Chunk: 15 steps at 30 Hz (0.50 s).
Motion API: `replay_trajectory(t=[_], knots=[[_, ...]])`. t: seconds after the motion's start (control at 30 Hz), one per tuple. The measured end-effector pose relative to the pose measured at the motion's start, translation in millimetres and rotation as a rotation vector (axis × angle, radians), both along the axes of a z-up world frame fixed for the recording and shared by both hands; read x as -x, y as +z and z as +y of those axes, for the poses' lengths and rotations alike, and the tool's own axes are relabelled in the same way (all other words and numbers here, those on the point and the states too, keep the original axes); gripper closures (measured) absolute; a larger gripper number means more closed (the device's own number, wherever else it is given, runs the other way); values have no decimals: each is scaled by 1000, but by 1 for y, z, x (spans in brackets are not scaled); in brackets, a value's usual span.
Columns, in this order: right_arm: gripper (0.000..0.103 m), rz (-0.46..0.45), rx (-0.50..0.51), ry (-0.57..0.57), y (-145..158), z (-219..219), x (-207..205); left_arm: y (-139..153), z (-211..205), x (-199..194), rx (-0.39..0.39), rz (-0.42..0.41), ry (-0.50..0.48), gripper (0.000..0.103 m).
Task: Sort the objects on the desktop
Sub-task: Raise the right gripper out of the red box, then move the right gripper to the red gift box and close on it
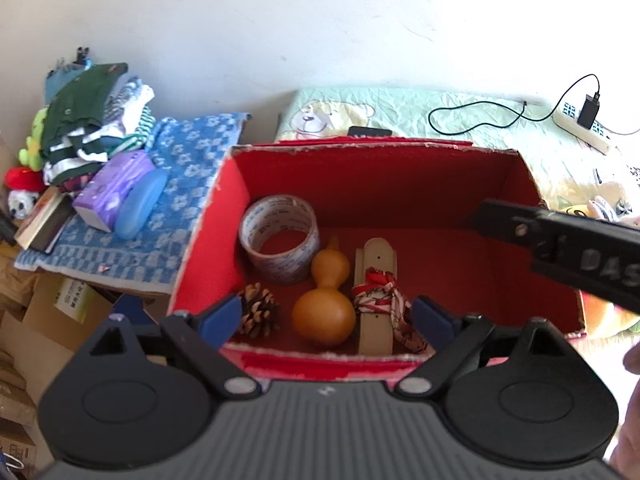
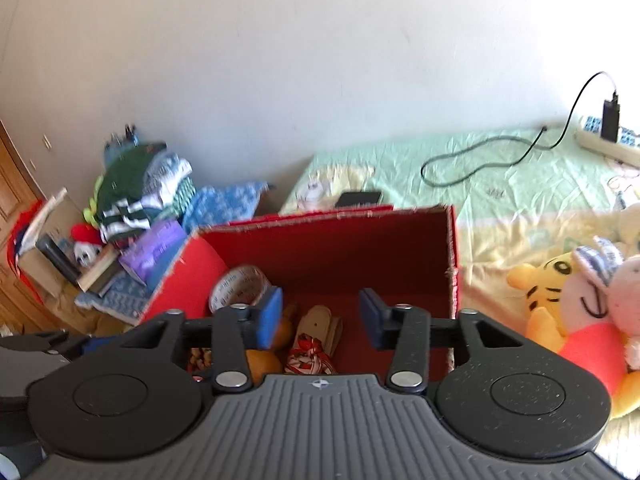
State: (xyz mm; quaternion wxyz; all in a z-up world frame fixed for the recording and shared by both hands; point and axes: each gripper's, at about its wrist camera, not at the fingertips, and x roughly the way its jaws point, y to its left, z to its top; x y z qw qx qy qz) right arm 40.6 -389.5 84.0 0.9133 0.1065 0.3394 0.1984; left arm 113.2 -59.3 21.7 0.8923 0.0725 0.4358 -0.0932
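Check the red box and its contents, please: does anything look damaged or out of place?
The red box has frayed, torn top edges showing white, most clearly along its back rim. Inside, the tape roll, gourd, pine cone and cloth-wrapped wooden piece lie orderly; nothing is spilled.

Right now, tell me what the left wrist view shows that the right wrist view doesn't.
Only the left wrist view shows the blue oval case on the patterned cloth, and the pine cone whole. It also shows the right claw's arm reaching over the box from the right.

Only the right wrist view shows the plush toys beside the box, and the wooden door at far left.

Both show the red box, the tape roll, the gourd, the wooden piece tied with red-and-white cloth, and the power strip. Left claw and right claw are open and empty.
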Motion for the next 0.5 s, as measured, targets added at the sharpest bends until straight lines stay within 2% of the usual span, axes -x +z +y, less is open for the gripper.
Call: replay_trajectory(t=[0.1,0.17,0.23,0.5], knots=[[52,-38,-8,-1,7,-6,13,4,6,12,9,-14,27,8],[43,-55,-24,-2,11,-11,22,7,13,21,16,-25,45,8],[39,-62,-41,8,14,-15,30,9,22,29,24,-32,67,6],[39,-1,-108,140,8,-9,53,-3,59,59,60,-6,158,4]])
